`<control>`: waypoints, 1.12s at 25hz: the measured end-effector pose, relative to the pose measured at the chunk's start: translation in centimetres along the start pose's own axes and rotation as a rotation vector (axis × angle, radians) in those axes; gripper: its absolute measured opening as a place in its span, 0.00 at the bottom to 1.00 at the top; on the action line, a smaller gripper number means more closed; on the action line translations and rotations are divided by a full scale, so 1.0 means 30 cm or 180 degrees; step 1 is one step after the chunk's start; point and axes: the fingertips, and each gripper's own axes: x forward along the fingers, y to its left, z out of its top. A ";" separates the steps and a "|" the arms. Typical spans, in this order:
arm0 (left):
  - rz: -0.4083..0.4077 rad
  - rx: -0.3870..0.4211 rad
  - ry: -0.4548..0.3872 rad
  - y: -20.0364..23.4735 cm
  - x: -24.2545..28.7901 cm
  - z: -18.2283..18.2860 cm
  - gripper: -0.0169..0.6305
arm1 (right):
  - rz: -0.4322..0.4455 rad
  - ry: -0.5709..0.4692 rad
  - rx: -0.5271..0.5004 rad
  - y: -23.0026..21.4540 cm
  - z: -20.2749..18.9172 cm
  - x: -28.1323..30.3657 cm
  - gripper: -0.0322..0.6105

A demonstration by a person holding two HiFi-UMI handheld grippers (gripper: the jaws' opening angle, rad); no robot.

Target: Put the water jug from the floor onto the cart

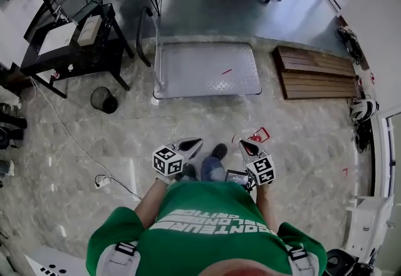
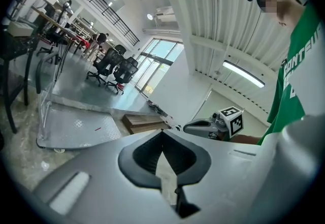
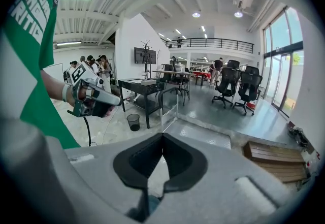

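No water jug shows in any view. The cart (image 1: 207, 69), a flat grey metal platform with an upright handle (image 1: 153, 37) at its left end, stands bare on the floor ahead of me; it also appears in the left gripper view (image 2: 76, 126) and the right gripper view (image 3: 203, 134). I hold both grippers close to my body, well short of the cart. My left gripper (image 1: 195, 141) (image 2: 162, 131) has its jaw tips together with nothing between them. My right gripper (image 1: 243, 143) (image 3: 162, 134) is likewise shut and empty.
A black desk (image 1: 69, 49) with a printer stands left of the cart, with a black waste bin (image 1: 103, 99) beside it. A wooden pallet (image 1: 316, 71) lies to the cart's right. A small red item (image 1: 260, 135) and a white cable (image 1: 100, 181) lie on the floor.
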 end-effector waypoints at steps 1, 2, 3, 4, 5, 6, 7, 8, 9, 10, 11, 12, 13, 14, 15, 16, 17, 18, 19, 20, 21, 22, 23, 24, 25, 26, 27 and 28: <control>-0.0002 0.0001 0.0017 0.005 0.016 0.004 0.05 | -0.0008 0.0011 0.0043 -0.016 -0.011 0.002 0.04; -0.0003 0.0001 0.0034 0.010 0.032 0.008 0.05 | -0.0017 0.0020 0.0082 -0.032 -0.019 0.004 0.04; -0.0003 0.0001 0.0052 0.015 0.048 0.011 0.05 | -0.0026 0.0022 0.0112 -0.051 -0.025 0.008 0.04; -0.0003 0.0000 0.0073 0.020 0.065 0.015 0.05 | -0.0035 0.0015 0.0134 -0.070 -0.028 0.012 0.04; -0.0004 0.0000 0.0095 0.024 0.083 0.019 0.05 | -0.0041 0.0008 0.0150 -0.090 -0.029 0.019 0.04; -0.0008 0.0003 0.0116 0.027 0.102 0.026 0.05 | -0.0043 0.0006 0.0160 -0.111 -0.030 0.025 0.04; -0.0014 0.0009 0.0135 0.029 0.122 0.035 0.05 | -0.0043 0.0003 0.0166 -0.133 -0.028 0.033 0.04; -0.0023 0.0017 0.0151 0.031 0.145 0.045 0.05 | -0.0045 -0.0004 0.0169 -0.157 -0.025 0.041 0.04; -0.0034 0.0023 0.0163 0.034 0.168 0.057 0.05 | -0.0047 -0.0014 0.0173 -0.181 -0.021 0.050 0.04; -0.0043 0.0026 0.0174 0.037 0.193 0.068 0.05 | -0.0043 -0.0021 0.0185 -0.205 -0.017 0.058 0.04; -0.0047 0.0027 0.0185 0.042 0.218 0.079 0.05 | -0.0036 -0.0023 0.0202 -0.227 -0.012 0.066 0.04; -0.0047 0.0030 0.0196 0.048 0.243 0.089 0.05 | -0.0032 -0.0023 0.0219 -0.251 -0.008 0.074 0.04; -0.0045 0.0036 0.0208 0.056 0.269 0.100 0.05 | -0.0032 -0.0025 0.0231 -0.276 -0.005 0.082 0.04; -0.0045 0.0045 0.0220 0.063 0.295 0.113 0.05 | -0.0036 -0.0029 0.0241 -0.304 -0.003 0.091 0.04; -0.0047 0.0057 0.0231 0.070 0.321 0.127 0.05 | -0.0043 -0.0036 0.0249 -0.332 -0.001 0.100 0.04; -0.0051 0.0072 0.0242 0.077 0.349 0.141 0.05 | -0.0053 -0.0044 0.0254 -0.363 0.001 0.107 0.04; -0.0057 0.0088 0.0253 0.082 0.376 0.157 0.05 | -0.0066 -0.0054 0.0260 -0.394 0.004 0.113 0.04; -0.0067 0.0106 0.0263 0.085 0.404 0.174 0.05 | -0.0081 -0.0067 0.0266 -0.426 0.008 0.118 0.04; -0.0078 0.0124 0.0271 0.086 0.431 0.192 0.05 | -0.0096 -0.0082 0.0273 -0.458 0.013 0.120 0.04; -0.0089 0.0142 0.0279 0.085 0.458 0.210 0.05 | -0.0112 -0.0097 0.0282 -0.489 0.017 0.121 0.04; -0.0099 0.0160 0.0287 0.083 0.484 0.226 0.05 | -0.0126 -0.0108 0.0296 -0.520 0.018 0.121 0.04; -0.0107 0.0175 0.0297 0.080 0.508 0.239 0.05 | -0.0135 -0.0113 0.0316 -0.546 0.016 0.119 0.04; -0.0112 0.0188 0.0308 0.078 0.530 0.248 0.05 | -0.0141 -0.0115 0.0338 -0.568 0.013 0.119 0.04; -0.0111 0.0196 0.0321 0.077 0.548 0.254 0.05 | -0.0144 -0.0119 0.0358 -0.587 0.008 0.120 0.04; -0.0108 0.0201 0.0336 0.077 0.564 0.257 0.05 | -0.0146 -0.0126 0.0374 -0.603 0.001 0.121 0.04; -0.0105 0.0207 0.0354 0.076 0.581 0.258 0.05 | -0.0149 -0.0138 0.0389 -0.620 -0.006 0.122 0.04; -0.0104 0.0217 0.0376 0.075 0.599 0.259 0.05 | -0.0157 -0.0152 0.0404 -0.639 -0.012 0.121 0.04; -0.0104 0.0232 0.0402 0.075 0.619 0.261 0.05 | -0.0171 -0.0167 0.0421 -0.659 -0.018 0.119 0.04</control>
